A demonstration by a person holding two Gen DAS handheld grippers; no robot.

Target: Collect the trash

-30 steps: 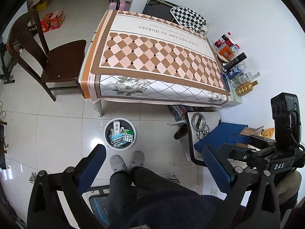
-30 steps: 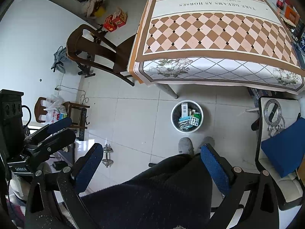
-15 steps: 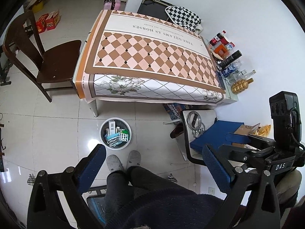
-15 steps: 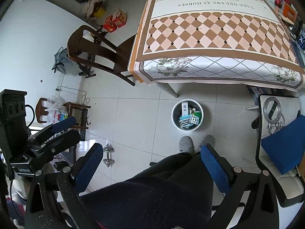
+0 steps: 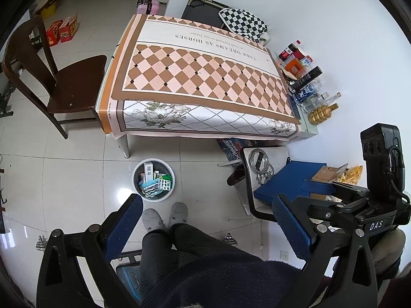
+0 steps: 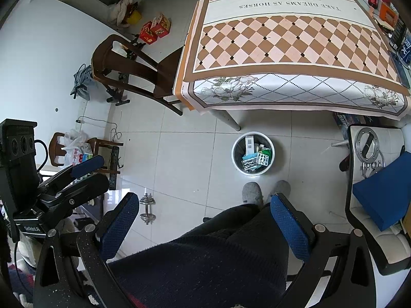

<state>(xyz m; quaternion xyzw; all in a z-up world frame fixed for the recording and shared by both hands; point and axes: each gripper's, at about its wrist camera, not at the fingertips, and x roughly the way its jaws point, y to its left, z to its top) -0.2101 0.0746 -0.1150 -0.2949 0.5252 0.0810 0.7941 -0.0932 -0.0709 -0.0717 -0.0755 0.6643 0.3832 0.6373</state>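
A round grey trash bin [image 5: 136, 179] stands on the tiled floor in front of the table, holding several boxes and blister packs [image 5: 154, 182]. It also shows in the right wrist view [image 6: 236, 154]. My left gripper [image 5: 205, 224] is open and empty, held high above the floor over the person's legs. My right gripper [image 6: 205, 220] is open and empty at a similar height. Each gripper shows at the edge of the other's view, the right one [image 5: 318, 187] and the left one [image 6: 87, 169].
A table with a brown checked cloth [image 5: 200, 77] stands ahead. A dark wooden chair [image 5: 64, 87] is at its left. Bottles [image 5: 308, 89] line the wall at right. A white chair with a blue box [image 5: 287, 179] is at right. A dumbbell [image 6: 147, 209] lies on the floor.
Both grippers have shifted slightly, so the table and bin drift a little in view. Both stay open and empty.
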